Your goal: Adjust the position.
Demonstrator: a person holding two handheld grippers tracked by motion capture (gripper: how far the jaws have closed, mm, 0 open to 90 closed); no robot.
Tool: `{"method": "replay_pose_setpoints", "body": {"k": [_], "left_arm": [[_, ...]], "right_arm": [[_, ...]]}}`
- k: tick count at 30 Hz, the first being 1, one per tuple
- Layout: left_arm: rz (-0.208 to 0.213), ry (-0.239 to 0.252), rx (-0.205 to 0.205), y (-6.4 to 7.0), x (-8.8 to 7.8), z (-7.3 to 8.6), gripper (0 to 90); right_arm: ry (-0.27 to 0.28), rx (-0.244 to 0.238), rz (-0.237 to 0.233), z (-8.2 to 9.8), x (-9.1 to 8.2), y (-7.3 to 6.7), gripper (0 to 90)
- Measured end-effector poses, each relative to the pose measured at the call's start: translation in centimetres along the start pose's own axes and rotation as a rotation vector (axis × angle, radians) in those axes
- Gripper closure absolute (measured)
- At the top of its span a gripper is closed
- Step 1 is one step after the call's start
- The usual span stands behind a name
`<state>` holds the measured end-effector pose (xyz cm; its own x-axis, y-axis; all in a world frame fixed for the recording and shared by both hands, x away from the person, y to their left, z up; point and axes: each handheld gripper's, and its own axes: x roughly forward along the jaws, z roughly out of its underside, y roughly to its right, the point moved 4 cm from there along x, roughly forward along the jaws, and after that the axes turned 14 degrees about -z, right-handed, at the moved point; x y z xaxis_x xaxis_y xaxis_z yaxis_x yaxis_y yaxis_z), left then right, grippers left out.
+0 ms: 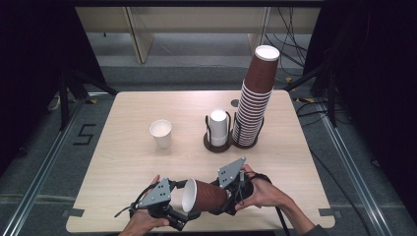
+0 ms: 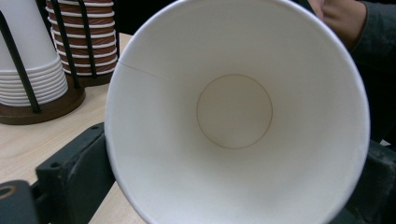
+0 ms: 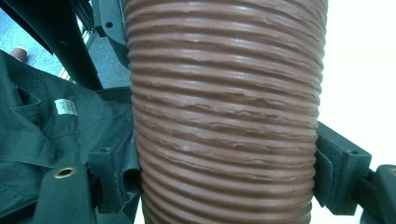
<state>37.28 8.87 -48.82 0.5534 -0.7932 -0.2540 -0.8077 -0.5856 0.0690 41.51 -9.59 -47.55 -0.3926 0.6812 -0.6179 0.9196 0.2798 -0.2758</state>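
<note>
Pale wood table point(image 1: 128, 147), white cup point(image 1: 161, 133), two cup holders point(image 1: 218, 142)

Bare table point(image 1: 123, 147) left and right, white cup point(image 1: 161, 133), two cup holders point(image 1: 218, 142) block centre beyond

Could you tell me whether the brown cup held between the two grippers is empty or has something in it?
Empty: the left gripper view looks straight into the brown cup, showing bare white walls and bottom.

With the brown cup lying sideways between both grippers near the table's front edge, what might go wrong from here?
1. The right gripper clamps the ribbed brown cup on its soft wall; squeezing harder may crease it.
2. The left gripper jaws flank the rim without a clear press, so a careless handover might drop the cup off the table.
3. A wide swing toward the tall cup stack may topple it.
</note>
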Motion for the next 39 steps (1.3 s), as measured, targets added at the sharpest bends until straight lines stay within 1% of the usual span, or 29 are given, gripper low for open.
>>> {"method": "replay_pose_setpoints", "body": {"k": [3,6,7,10,11,12,13,16,17,18,19,21,22,23,24,25,26,27,28,29,30,32,35,36,38,39], "left_arm": [[-0.006,-0.005,0.012,-0.1,-0.1,0.0,4.9],[-0.004,-0.003,0.013,0.0,-0.2,0.0,6.6],[-0.002,-0.002,0.025,0.0,-0.2,-0.1,7.4],[0.002,0.003,0.031,0.0,-0.2,-0.1,8.5],[-0.002,-0.002,0.033,0.0,-0.2,-0.1,8.9],[-0.002,-0.002,0.033,0.0,-0.2,-0.1,9.1],[-0.001,-0.004,0.03,0.0,-0.2,-0.1,9.4],[-0.008,-0.003,0.039,0.1,-0.2,-0.2,9.8],[-0.017,-0.008,0.039,0.0,-0.2,-0.2,9.9],[-0.017,-0.008,0.039,0.0,-0.2,-0.2,9.9],[-0.028,-0.017,0.043,-0.1,-0.3,-0.2,9.9],[-0.043,-0.021,0.039,-0.3,-0.4,-0.3,10.0],[-0.047,-0.021,0.039,-0.3,-0.4,-0.3,10.1],[-0.049,-0.011,0.036,-0.4,-0.4,-0.4,10.1],[-0.049,-0.011,0.036,-0.4,-0.4,-0.4,10.1],[-0.067,-0.022,0.036,-0.6,-0.6,-0.5,10.1],[-0.067,-0.022,0.036,-0.6,-0.6,-0.5,10.1],[-0.081,-0.032,0.035,-0.8,-0.7,-0.6,10.1],[-0.091,-0.04,0.038,-0.9,-0.8,-0.6,10.1],[-0.088,-0.029,0.029,-0.9,-0.7,-0.6,10.1],[-0.088,-0.029,0.029,-0.9,-0.7,-0.6,10.1],[-0.107,-0.055,0.032,-1.2,-0.9,-0.6,10.1],[-0.113,-0.067,0.035,-1.3,-0.9,-0.5,10.1],[-0.122,-0.085,0.043,-1.3,-0.9,-0.5,10.1],[-0.123,-0.086,0.046,-1.2,-0.8,-0.5,10.1],[-0.13,-0.096,0.055,-1.2,-0.8,-0.5,10.1]], "right_arm": [[-0.001,-0.004,0.002,0.0,0.0,0.0,23.0],[-0.002,-0.002,0.004,0.0,0.0,0.0,23.1],[0.001,0.005,0.005,0.1,0.1,0.0,23.0],[0.003,0.011,0.001,0.1,0.2,0.0,22.7],[-0.001,0.002,0.016,0.1,0.2,0.1,22.1],[-0.001,0.002,0.016,0.1,0.2,0.1,22.1],[0.001,0.025,0.009,0.2,0.3,0.1,21.5],[-0.002,0.036,0.01,0.2,0.3,0.1,19.5],[0.002,0.056,0.021,0.3,0.2,0.1,15.7],[0.002,0.056,0.021,0.3,0.2,0.1,15.7],[0.005,0.057,0.02,0.3,0.2,0.2,16.0],[0.02,0.058,0.028,0.3,-0.2,0.2,15.9],[0.024,0.062,0.039,0.3,-0.3,0.2,16.0],[0.028,0.072,0.048,0.4,-0.4,0.2,16.0],[0.028,0.072,0.048,0.4,-0.4,0.2,16.0],[0.033,0.069,0.053,0.4,-0.8,0.3,15.9],[0.033,0.069,0.053,0.4,-0.8,0.3,15.9],[0.037,0.073,0.063,0.4,-1.0,0.2,15.9],[0.041,0.067,0.066,0.4,-1.1,0.2,15.9],[0.043,0.082,0.078,0.4,-1.3,0.2,16.0],[0.047,0.067,0.077,0.4,-1.3,0.3,15.9],[0.043,0.065,0.093,0.4,-1.4,0.3,16.0],[0.043,0.066,0.096,0.3,-1.4,0.3,16.0],[0.026,0.06,0.113,0.2,-1.2,0.3,16.0],[0.018,0.055,0.12,0.2,-1.2,0.2,16.0],[-0.003,0.046,0.128,0.1,-0.9,0.2,16.1]]}}
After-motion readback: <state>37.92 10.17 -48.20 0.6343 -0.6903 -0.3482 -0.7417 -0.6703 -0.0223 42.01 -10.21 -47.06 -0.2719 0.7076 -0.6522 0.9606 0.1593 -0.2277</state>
